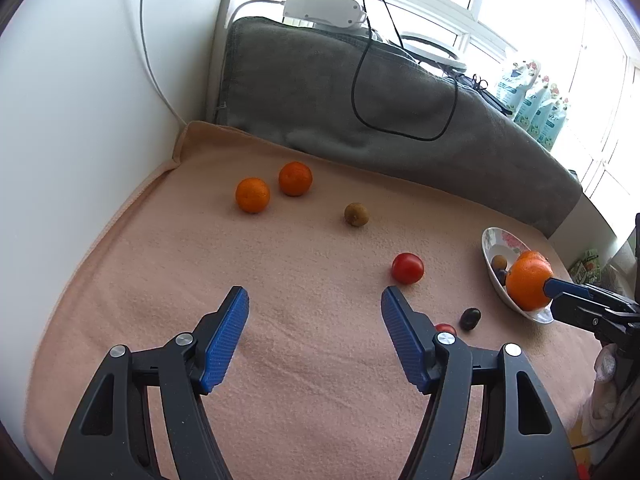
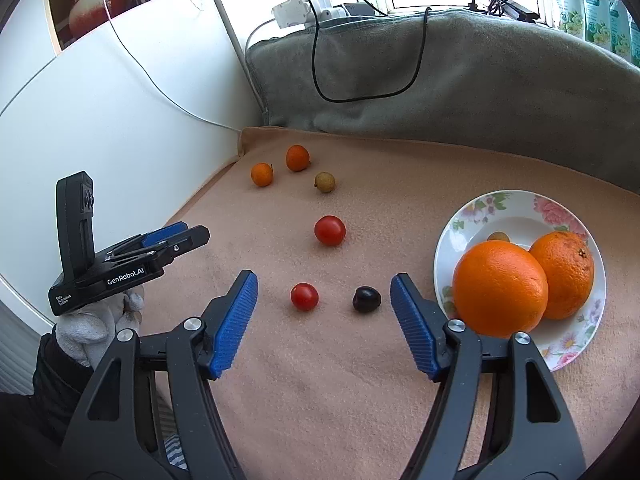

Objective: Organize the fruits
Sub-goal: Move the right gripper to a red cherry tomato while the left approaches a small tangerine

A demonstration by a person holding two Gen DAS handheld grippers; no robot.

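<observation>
The step in hand looks like the gathering of loose fruit into the floral plate [image 2: 516, 208], which already carries 2 large oranges [image 2: 500, 288] and a small brownish fruit at its far side. Both tools are empty, so this reads as a reach toward the next piece, not a carry. The right gripper [image 2: 323, 322] has its blue pads standing apart with nothing pressed between them; a small red tomato [image 2: 304, 296] and a dark plum-like fruit [image 2: 366, 299] lie on the pink towel [image 2: 320, 392] just ahead of the tips and between their lines, the dark one near the right-hand pad and beside the plate's rim. The next move probably calls for choosing 1 of these 2, centring the jaws on it, and closing gently, since both are small, round and likely to roll on the soft cloth. The left gripper [image 1: 315, 324] is likewise spread wide and empty over bare towel; a larger tomato [image 1: 407, 267] lies just beyond its right pad, while 2 small oranges [image 1: 253, 195] and a brown fruit [image 1: 356, 214] sit well ahead.
</observation>
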